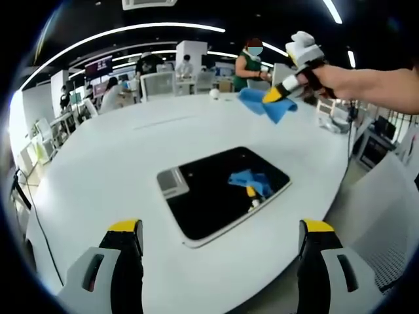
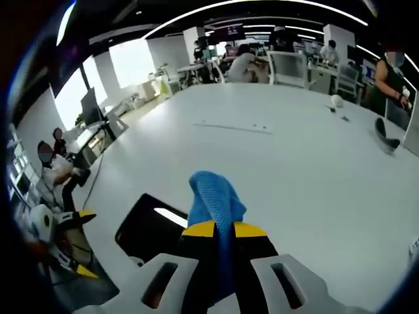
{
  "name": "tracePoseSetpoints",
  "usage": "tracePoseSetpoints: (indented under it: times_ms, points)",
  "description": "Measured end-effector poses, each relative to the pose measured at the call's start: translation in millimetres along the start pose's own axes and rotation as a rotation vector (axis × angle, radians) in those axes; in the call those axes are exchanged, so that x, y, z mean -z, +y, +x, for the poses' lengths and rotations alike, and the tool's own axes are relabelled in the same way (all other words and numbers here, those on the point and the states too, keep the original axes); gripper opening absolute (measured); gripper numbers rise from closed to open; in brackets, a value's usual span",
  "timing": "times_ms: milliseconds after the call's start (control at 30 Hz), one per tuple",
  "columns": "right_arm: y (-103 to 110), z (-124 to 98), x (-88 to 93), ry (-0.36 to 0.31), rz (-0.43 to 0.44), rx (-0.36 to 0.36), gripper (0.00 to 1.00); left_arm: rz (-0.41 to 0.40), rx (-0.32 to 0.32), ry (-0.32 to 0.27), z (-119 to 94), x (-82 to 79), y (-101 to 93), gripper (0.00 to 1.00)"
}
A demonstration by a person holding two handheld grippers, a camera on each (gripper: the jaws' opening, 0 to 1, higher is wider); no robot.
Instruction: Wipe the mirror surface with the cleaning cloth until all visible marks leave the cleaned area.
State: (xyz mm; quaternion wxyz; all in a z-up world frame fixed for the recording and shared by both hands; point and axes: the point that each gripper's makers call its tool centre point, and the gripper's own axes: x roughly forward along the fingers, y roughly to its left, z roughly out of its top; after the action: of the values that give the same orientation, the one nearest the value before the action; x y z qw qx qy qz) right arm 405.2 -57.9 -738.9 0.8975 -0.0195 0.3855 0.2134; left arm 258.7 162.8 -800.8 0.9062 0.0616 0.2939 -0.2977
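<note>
Spreading across both views, the wide white bench (image 1: 118, 163) carries everything, and the mirror (image 1: 226, 193) serves as the landmark on it. The mirror lies flat near the bench's front edge, a dark rounded slab with a pale rim; it looks stiff, slick and breakable, so I judge it wants light, even pressure rather than any grip. High above and beyond the mirror, well apart from it, hangs the cloth (image 1: 268, 103), blue and limp, its reflection showing in the glass. It seems soft and light, likely to fold and drag easily; it is pinched at one bunched end, leaving the loose part free to wipe. The right hand-held gripper (image 2: 224, 230) has its jaws pressed together on that cloth, blue fabric rising from between the yellow tips. The left hand-held gripper (image 1: 222, 229) hovers on the near side of the mirror, jaws wide apart, holding and touching nothing. Wiping appears not yet begun.
</note>
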Motion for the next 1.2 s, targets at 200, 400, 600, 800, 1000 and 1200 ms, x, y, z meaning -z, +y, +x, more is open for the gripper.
tracePoseSetpoints:
  times_ms: [200, 400, 600, 800, 1000, 1200]
  points:
    - [15, 6, 1.1, 0.014, -0.017, -0.021, 0.03, -0.002, -0.002, 0.000, 0, 0.1, 0.4, 0.99]
    - [16, 9, 4.8, 0.028, -0.023, -0.024, 0.03, -0.006, -0.001, -0.002, 0, 0.1, -0.2, 0.99]
    - [15, 14, 8.5, 0.039, -0.020, -0.018, 0.03, -0.006, 0.000, 0.000, 0, 0.6, -0.4, 0.99]
    - [13, 26, 19.8, 0.060, -0.008, -0.010, 0.03, -0.010, 0.001, 0.002, 0, 0.9, -0.6, 0.99]
    - [12, 41, 35.3, 0.090, 0.006, -0.009, 0.03, -0.013, -0.003, 0.005, 0, 1.8, 0.4, 0.99]
    - [10, 58, 49.5, 0.118, 0.025, -0.002, 0.03, -0.017, 0.000, 0.001, 1, 1.8, 0.4, 0.99]
